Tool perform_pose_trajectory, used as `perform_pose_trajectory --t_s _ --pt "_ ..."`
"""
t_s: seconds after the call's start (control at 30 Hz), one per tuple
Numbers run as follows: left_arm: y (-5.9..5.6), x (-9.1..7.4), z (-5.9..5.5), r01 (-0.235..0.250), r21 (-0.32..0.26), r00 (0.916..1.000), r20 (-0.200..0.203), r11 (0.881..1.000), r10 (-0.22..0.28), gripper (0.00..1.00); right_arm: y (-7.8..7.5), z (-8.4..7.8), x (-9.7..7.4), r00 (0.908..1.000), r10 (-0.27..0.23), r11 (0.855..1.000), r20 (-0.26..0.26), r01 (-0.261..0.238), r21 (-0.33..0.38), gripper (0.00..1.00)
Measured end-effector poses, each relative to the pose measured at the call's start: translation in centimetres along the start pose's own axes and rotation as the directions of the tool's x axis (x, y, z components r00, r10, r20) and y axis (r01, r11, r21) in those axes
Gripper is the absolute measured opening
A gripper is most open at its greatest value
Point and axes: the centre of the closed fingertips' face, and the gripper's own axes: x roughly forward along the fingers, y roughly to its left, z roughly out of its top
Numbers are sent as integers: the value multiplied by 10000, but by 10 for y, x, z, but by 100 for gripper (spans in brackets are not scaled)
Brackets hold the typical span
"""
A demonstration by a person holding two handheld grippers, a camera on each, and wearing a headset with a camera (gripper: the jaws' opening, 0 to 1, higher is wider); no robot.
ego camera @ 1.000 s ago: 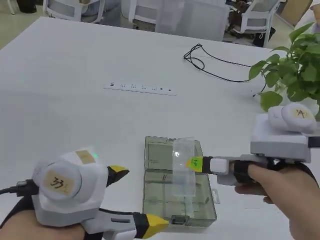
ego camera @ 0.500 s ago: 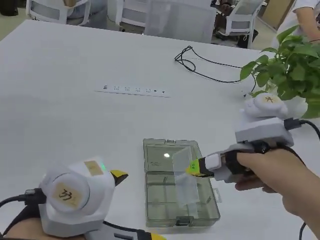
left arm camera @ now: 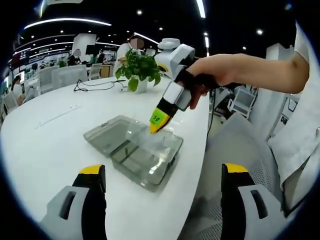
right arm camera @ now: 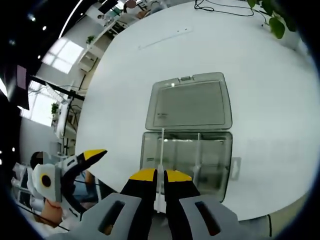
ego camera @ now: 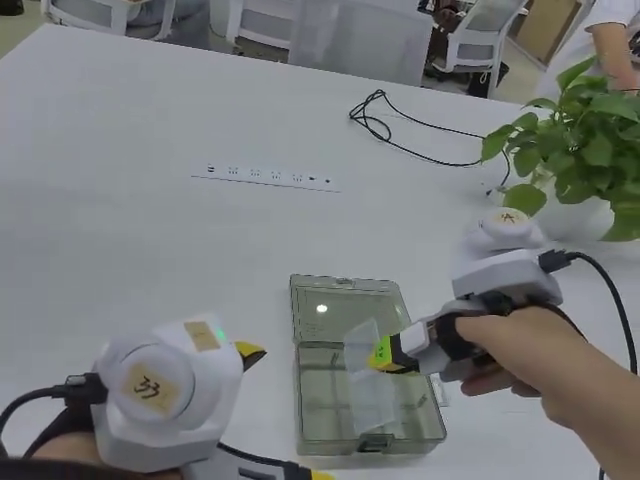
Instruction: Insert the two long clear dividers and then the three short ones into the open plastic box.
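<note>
The open smoky-clear plastic box (ego camera: 400, 430) lies on the white table, its lid (ego camera: 330, 300) folded flat on the far side. My right gripper (ego camera: 382, 355) is shut on a clear divider (ego camera: 368, 385), which hangs tilted over the box's base. In the right gripper view the divider (right arm camera: 161, 160) stands edge-on between the shut jaws of my right gripper (right arm camera: 160, 176), above the left part of the base (right arm camera: 215, 160). My left gripper (left arm camera: 162, 172) stands open, near and left of the box (left arm camera: 125, 155), gripping nothing. Thin partition lines show inside the base.
A white power strip (ego camera: 265, 177) lies in the middle of the table. A black cable (ego camera: 400, 125) loops behind it. A potted green plant (ego camera: 575, 150) stands at the right. Chairs line the table's far edge, where a person stands at the right.
My right gripper has carried the divider from above the lid toward me and down over the base. The left gripper has stayed open at the near left.
</note>
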Motion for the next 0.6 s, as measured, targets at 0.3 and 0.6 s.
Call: perform_pose_trajectory --t_s 0.3,0.6 --pt "1 4 0 128 -150 9999 97 9998 -126 97 -12 3 13 9988 -419 9991 -237 418 -49 7" --pt "0 4 -5 149 -322 9999 14 9994 -148 96 -18 3 20 9975 -644 9975 -280 635 -302 7"
